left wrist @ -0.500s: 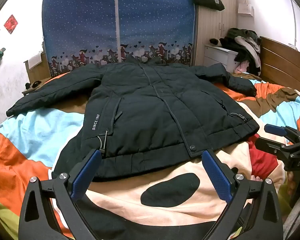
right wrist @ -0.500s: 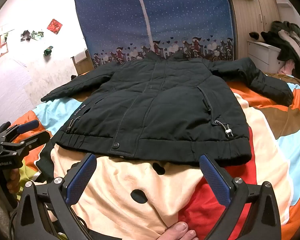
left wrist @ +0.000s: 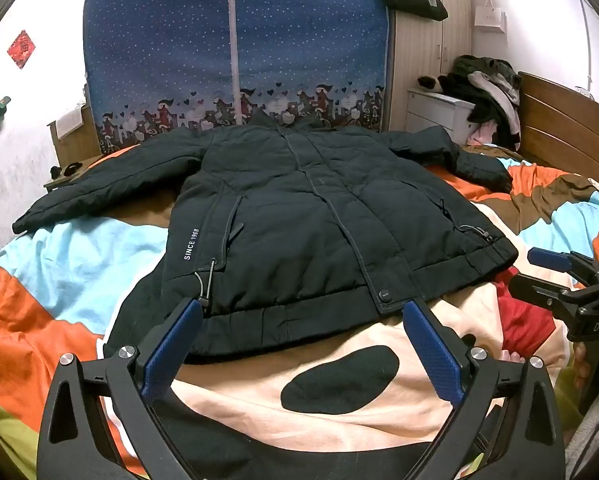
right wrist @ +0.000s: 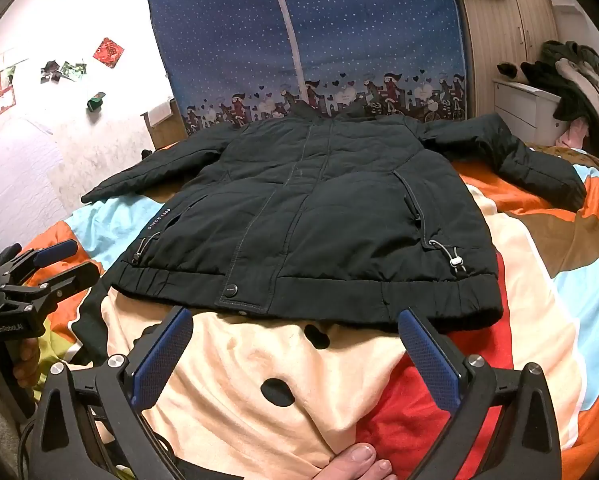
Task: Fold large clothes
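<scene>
**dark jacket spread flat, both claws wide and empty**

while the dark jacket [left wrist: 299, 220] lies face up and zipped across the patchwork bedspread [left wrist: 71, 264], both sleeves are stretched out to the sides and its collar points toward the blue starry curtain [left wrist: 235, 40] at the far end of the bed. its ribbed hem is the nearest edge, with a snap button [left wrist: 385, 297] at the bottom of the front placket and white lettering [left wrist: 191, 245] running up beside the pocket on one side.

the left gripper [left wrist: 301, 312] hangs just short of the hem, its blue pads [left wrist: 167, 356] spread wide with nothing between them; the tips sit right at the hem's edge, and whether they touch the cloth cannot be told. the right gripper [right wrist: 295, 318] is likewise wide and empty, poised over the cream patch of the bedspread just before the hem, with a drawcord toggle [right wrist: 455, 262] ahead of its outer finger. each claw shows at the edge of the other's view, held apart on either side of the jacket's lower edge.

a thumb [right wrist: 355, 460] of the person shows at the bottom of the right wrist view. a pile of clothes [left wrist: 487, 88] sits on a white dresser [left wrist: 431, 110] by the wooden headboard [left wrist: 559, 128].
</scene>
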A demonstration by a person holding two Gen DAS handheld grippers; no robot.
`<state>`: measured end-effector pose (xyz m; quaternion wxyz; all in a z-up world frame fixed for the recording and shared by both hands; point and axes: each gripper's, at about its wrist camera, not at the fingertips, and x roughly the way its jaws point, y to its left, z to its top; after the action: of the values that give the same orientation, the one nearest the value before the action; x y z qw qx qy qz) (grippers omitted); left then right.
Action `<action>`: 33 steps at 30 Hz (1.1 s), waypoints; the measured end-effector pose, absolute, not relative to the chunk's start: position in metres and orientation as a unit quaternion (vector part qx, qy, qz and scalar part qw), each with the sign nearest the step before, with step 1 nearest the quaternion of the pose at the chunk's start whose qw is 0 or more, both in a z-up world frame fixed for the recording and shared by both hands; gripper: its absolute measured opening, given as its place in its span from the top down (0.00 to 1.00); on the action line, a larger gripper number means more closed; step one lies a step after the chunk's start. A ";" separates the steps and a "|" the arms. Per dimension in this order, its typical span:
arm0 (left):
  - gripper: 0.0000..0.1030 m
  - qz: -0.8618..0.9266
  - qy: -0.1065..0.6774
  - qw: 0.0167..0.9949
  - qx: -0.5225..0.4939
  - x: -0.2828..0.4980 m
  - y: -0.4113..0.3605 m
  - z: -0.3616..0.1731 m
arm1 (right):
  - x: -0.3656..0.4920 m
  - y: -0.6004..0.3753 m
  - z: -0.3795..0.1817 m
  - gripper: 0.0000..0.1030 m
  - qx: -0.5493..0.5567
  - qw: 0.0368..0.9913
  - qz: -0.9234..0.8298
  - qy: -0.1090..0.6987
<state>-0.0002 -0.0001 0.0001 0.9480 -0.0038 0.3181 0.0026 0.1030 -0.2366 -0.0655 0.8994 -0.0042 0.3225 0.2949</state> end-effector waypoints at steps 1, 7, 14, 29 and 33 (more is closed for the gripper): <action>0.05 0.002 0.318 0.948 -0.004 0.000 0.000 0.000 | 0.103 -0.237 -0.066 0.00 -0.004 0.899 0.295 0.323; 0.04 0.002 0.318 0.948 -0.003 0.000 0.000 0.000 | 0.103 -0.237 -0.066 0.00 -0.004 0.899 0.295 0.323; 0.05 0.002 0.319 0.948 -0.003 0.000 0.000 0.000 | 0.104 -0.237 -0.067 0.00 -0.004 0.899 0.295 0.324; 0.05 0.002 0.319 0.948 -0.003 0.000 0.000 0.000 | 0.104 -0.237 -0.068 0.00 -0.003 0.899 0.295 0.325; 0.04 0.002 0.319 0.948 -0.003 0.000 0.000 0.000 | 0.104 -0.237 -0.068 0.00 -0.003 0.898 0.295 0.325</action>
<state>-0.0002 -0.0001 0.0001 0.9478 -0.0031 0.3190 0.0020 0.1039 -0.2368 -0.0679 0.8985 -0.0033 0.3253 0.2948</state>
